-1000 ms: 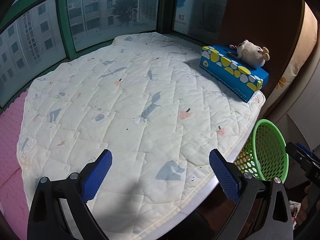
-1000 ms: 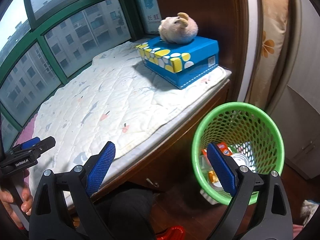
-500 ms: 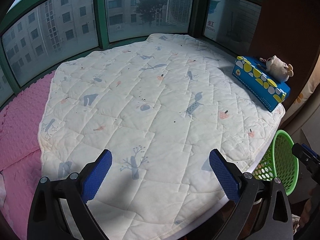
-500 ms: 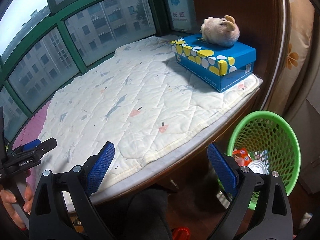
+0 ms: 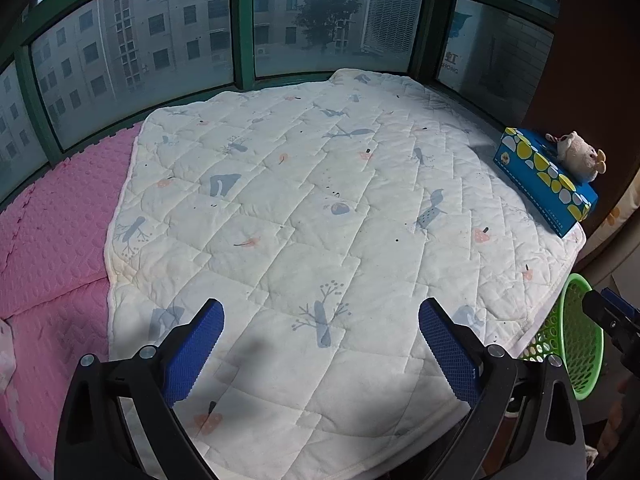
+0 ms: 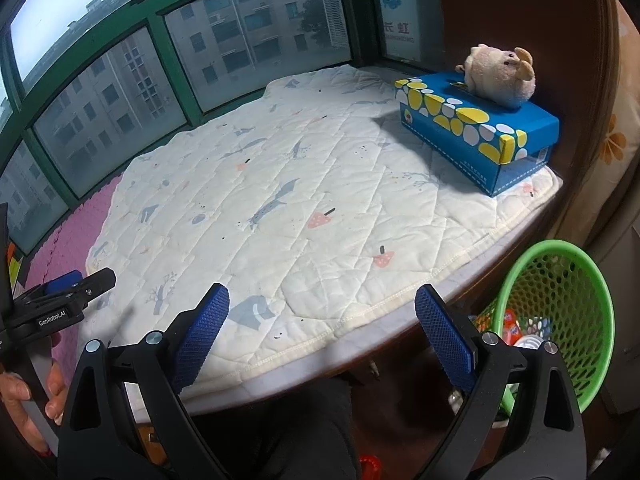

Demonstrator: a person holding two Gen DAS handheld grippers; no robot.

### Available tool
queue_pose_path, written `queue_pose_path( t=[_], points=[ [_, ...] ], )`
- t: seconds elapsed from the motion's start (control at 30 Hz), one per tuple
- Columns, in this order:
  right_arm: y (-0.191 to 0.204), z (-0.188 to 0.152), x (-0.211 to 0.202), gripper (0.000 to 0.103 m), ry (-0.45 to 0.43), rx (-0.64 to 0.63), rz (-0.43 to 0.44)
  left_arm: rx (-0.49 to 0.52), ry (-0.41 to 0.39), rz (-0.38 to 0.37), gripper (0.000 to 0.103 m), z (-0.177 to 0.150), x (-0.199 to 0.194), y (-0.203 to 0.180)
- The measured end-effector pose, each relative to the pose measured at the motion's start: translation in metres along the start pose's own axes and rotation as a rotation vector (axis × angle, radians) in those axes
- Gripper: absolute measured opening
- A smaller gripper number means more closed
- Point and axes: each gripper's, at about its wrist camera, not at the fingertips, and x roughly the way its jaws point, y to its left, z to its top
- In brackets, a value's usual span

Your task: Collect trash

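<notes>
Both the left gripper (image 5: 320,324) and right gripper (image 6: 322,312) hovered with fingers spread, empty; trash already lay in the green basket (image 6: 560,252) at four o'clock.

Quilted mat (image 5: 320,208) and pink foam mat (image 5: 52,232) over window ledge; tissue box (image 6: 480,136) on quilt.

The green basket's (image 6: 560,320) contents are partly hidden behind its mesh wall.
</notes>
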Motion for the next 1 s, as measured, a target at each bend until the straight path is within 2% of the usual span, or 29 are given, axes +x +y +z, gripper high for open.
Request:
queue_pose_path(
  t=[0.5, 1.0],
  points=[
    [0.024, -0.003, 0.011, 0.093, 0.017, -0.036, 0.026, -0.044, -0.02, 0.036, 0.095, -0.01, -0.009, 0.016],
    [0.031, -0.004, 0.016, 0.093, 0.022, -0.048, 0.044, -0.061, -0.027, 0.057, 0.095, -0.015, -0.014, 0.024]
  ],
)
